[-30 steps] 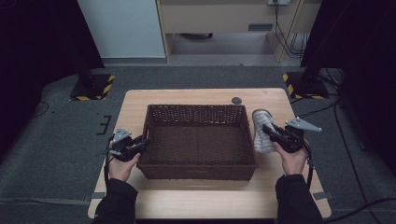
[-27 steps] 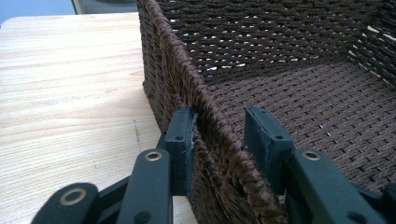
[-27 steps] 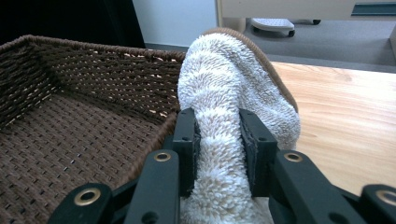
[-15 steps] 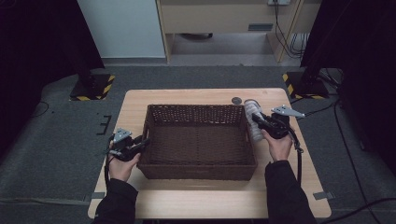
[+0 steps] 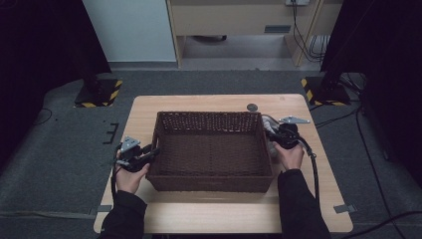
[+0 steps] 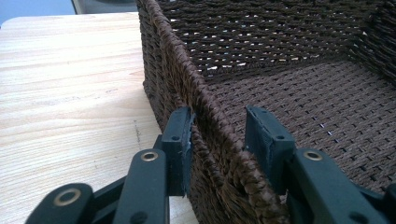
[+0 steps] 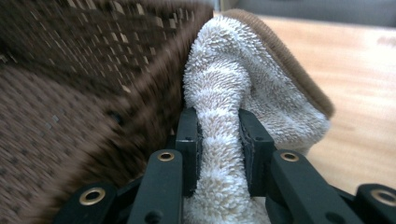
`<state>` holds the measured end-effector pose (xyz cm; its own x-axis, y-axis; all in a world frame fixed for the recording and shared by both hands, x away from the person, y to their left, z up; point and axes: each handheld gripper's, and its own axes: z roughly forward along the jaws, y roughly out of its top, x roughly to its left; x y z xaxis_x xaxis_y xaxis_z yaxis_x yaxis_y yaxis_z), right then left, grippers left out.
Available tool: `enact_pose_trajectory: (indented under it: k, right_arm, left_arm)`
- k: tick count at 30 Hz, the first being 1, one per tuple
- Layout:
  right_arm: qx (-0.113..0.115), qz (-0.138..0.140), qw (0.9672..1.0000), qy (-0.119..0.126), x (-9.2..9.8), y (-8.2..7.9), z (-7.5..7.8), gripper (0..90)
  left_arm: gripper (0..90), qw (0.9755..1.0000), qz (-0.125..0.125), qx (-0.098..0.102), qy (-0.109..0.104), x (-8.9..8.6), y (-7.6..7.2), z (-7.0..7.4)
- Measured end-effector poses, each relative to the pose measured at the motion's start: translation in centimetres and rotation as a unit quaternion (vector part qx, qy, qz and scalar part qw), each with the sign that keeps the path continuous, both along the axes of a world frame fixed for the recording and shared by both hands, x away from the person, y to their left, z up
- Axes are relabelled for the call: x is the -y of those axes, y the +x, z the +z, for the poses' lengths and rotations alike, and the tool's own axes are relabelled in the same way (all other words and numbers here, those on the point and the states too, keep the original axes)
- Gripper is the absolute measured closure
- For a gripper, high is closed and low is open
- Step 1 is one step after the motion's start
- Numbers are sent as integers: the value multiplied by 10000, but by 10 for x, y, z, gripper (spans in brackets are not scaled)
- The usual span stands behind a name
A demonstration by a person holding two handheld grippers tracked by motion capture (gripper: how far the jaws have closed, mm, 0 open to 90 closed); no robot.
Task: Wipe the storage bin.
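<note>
- the towel (image 7: 219,116) is soft, light and floppy; best taken by a bunched fold, as the right gripper (image 7: 218,140) now pinches it, jaws just closing on it.
- it hangs ahead of those jaws, just right of the basket (image 5: 211,184) wall.
- the left gripper (image 6: 219,140) straddles the near rim, jaws just easing apart, inner pad clear.
- both hands are low and level.

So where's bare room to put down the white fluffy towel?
The dark woven basket's floor lies wholly bare. Bare too are the wooden table's near strip and far edge by the small dark disc. Beside both basket ends it is crowded: left gripper, right gripper with the towel.
</note>
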<state>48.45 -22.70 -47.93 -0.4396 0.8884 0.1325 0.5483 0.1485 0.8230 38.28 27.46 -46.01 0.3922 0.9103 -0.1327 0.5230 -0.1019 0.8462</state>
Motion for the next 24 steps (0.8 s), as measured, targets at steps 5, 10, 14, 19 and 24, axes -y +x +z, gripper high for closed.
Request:
enact_pose_trajectory:
  k: [5,10,14,19,24]
  right_arm:
    - [-322,93,9987,-386,-6,3,-16,734]
    - [-178,12,9998,33,1,-1,-11,736]
    - [584,-33,9955,743,10,-9,15,740]
    - [713,115,9960,532,5,-7,25,739]
    - [317,171,9991,232,2,1,8,739]
  left_arm:
    - [601,10000,1,10,27,0,0,0]
    - [599,10000,5,14,29,0,0,0]
    - [599,10000,7,15,39,0,0,0]
    - [594,10000,7,21,37,0,0,0]
    - [590,10000,2,37,42,0,0,0]
